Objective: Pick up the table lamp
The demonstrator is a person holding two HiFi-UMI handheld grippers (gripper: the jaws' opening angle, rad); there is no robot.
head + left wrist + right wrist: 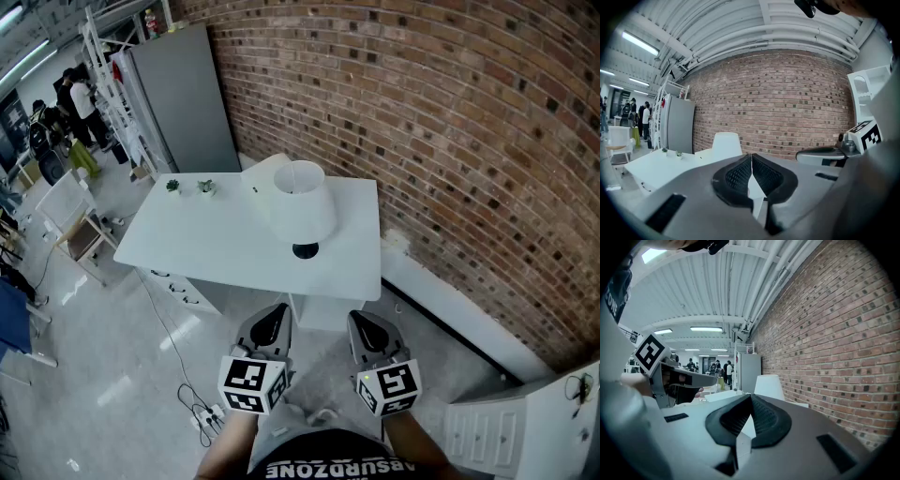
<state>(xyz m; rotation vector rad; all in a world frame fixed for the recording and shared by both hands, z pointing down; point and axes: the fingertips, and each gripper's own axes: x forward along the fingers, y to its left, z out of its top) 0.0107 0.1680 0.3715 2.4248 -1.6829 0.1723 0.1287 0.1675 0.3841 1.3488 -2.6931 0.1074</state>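
The table lamp (302, 208) stands upright on the white table (206, 246), far side, near the brick wall (441, 122). Left gripper (273, 323) and right gripper (367, 330) hover near, jaws pressed together, empty.

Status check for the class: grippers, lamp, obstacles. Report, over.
Left gripper and right gripper shut, empty, short of the table. Lamp upright on it, untouched. Small plants well left of lamp, not in the way.

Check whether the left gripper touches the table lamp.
Apart. Head view: the left gripper hangs short of the table, whose bare top lies between it and the table lamp.
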